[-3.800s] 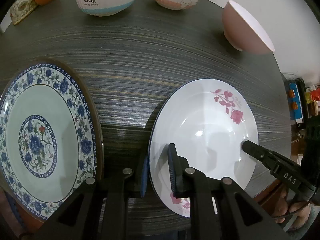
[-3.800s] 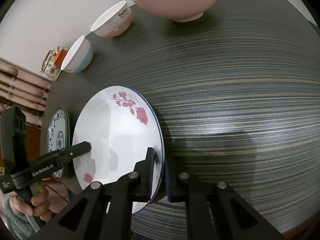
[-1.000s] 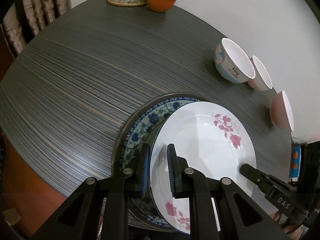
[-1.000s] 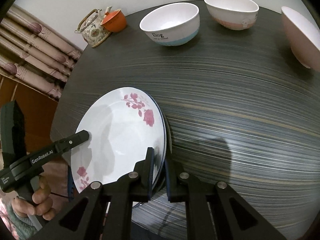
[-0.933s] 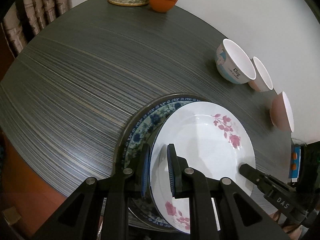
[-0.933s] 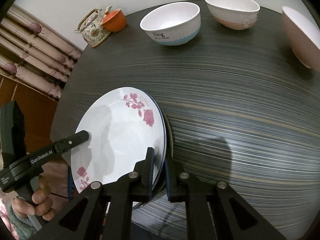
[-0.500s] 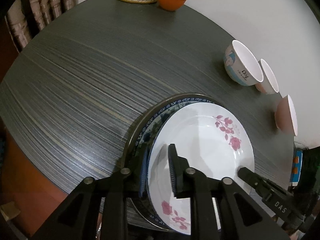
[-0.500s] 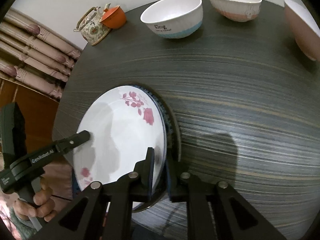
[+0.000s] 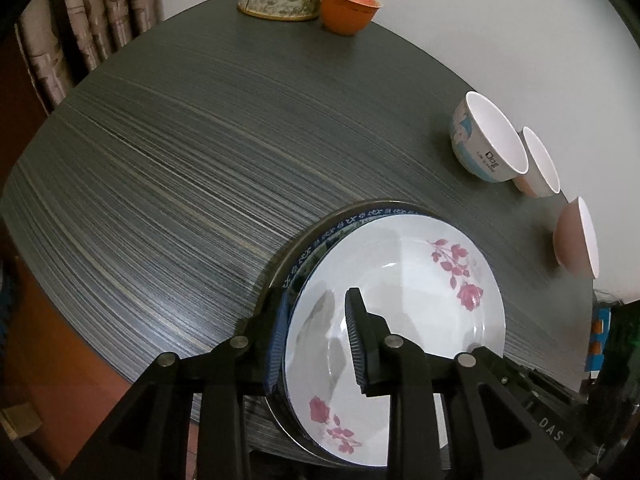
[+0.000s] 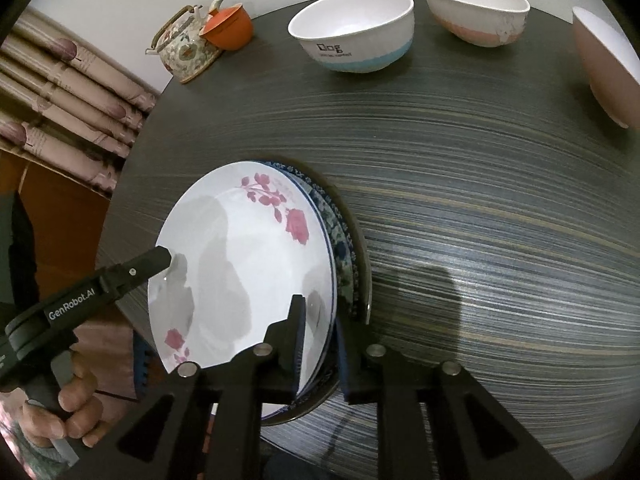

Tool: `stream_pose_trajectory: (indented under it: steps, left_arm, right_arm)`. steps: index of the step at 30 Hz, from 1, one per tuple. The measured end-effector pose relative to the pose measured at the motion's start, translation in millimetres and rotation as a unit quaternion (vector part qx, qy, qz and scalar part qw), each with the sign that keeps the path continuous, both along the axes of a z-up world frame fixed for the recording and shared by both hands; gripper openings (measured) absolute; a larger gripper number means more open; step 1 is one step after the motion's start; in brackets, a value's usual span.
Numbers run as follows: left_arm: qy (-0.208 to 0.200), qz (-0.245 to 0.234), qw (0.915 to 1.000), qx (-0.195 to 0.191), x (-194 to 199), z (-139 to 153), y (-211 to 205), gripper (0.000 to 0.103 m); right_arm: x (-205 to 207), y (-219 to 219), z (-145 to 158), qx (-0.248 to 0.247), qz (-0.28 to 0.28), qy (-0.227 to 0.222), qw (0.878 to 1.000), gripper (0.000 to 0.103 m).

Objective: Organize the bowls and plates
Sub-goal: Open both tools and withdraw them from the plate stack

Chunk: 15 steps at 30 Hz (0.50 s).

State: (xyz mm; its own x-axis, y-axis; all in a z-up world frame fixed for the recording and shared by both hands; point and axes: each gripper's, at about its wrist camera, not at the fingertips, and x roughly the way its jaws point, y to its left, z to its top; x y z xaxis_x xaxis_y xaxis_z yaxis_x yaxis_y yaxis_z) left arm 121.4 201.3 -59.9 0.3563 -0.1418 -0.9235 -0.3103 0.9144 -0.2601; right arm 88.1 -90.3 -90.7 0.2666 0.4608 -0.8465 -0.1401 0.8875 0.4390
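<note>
My left claw (image 9: pixel 316 338) and right claw (image 10: pixel 320 338) each pinch opposite rims of the rose plate (image 9: pixel 404 280), lying on the blue plate (image 9: pixel 320 240) near the table (image 9: pixel 200 160) edge; bowls (image 10: pixel 352 28) well apart.

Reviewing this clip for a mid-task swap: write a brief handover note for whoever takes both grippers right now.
Left gripper: shut on the white rose plate at its near-left rim.
Right gripper: shut on the same plate's opposite rim.
The plate sits over the blue floral plate, nearly nested; whether it is fully seated is unclear.
Left to do: release both grippers, then gather the three bowls: Dog bowl, pink-banded bowl, pink bowl, all standing separately along the table by the wall.
</note>
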Motion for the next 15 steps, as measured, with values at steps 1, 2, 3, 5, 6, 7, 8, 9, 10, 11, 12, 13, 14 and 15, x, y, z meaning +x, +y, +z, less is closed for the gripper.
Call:
stream_pose_trajectory:
  steps: [1,2,3,5,6,7,8,9,10,11,12,13,14,15]
  left_arm:
    - [-0.001,0.001,1.0000,0.000,-0.1,0.1,0.3,0.027]
    - [-0.001,0.000,1.0000,0.000,0.1,0.2,0.1,0.027]
    - [-0.002,0.001,1.0000,0.002,0.2,0.2,0.0,0.027]
    - [-0.003,0.000,1.0000,0.003,0.7,-0.2,-1.4,0.030]
    - [-0.004,-0.001,1.0000,0.005,1.9,-0.5,-3.6,0.034]
    - [-0.005,-0.002,0.9999,0.009,1.8,-0.4,-4.7,0.035]
    - [-0.007,-0.003,0.9998,0.016,1.8,0.3,-6.0,0.037]
    - [-0.010,-0.005,0.9997,0.023,1.8,1.7,-8.6,0.039]
    - [-0.012,-0.007,0.9995,0.027,2.4,2.3,-9.9,0.041]
    - [-0.015,-0.010,0.9994,0.029,2.8,3.2,-12.0,0.042]
    - [-0.018,-0.012,0.9993,0.030,3.1,4.0,-13.1,0.043]
    - [-0.020,-0.014,0.9992,0.032,3.5,4.6,-14.0,0.044]
    - [-0.021,-0.014,0.9991,0.035,3.9,4.8,-15.0,0.046]
    - [-0.023,-0.016,0.9988,0.039,3.8,5.1,-16.2,0.046]
  right_arm:
    - [-0.3,1.5,0.6,-0.002,0.001,-0.001,1.000,0.020]
    - [0.3,2.2,0.6,-0.003,0.001,-0.001,1.000,0.022]
    - [0.5,3.5,1.1,-0.005,0.002,-0.001,1.000,0.023]
    - [0.2,6.2,2.2,-0.008,0.003,0.000,1.000,0.027]
    - [0.0,6.9,2.6,-0.010,0.003,0.000,1.000,0.027]
    - [-0.2,8.1,3.1,-0.012,0.003,0.000,1.000,0.029]
    - [-0.3,9.6,3.9,-0.015,0.003,-0.001,1.000,0.030]
    - [-0.1,10.8,4.1,-0.017,0.002,0.000,1.000,0.030]
    - [0.9,13.9,4.3,-0.019,0.002,0.000,1.000,0.030]
    - [1.2,15.1,4.6,-0.023,0.003,0.001,1.000,0.030]
    - [1.6,15.0,4.8,-0.024,0.002,0.002,1.000,0.030]
    - [2.1,14.7,5.2,-0.025,0.000,0.004,1.000,0.030]
    - [0.9,13.4,5.4,-0.026,-0.001,0.005,1.000,0.030]
    - [0.6,13.5,5.5,-0.026,-0.002,0.006,1.000,0.030]
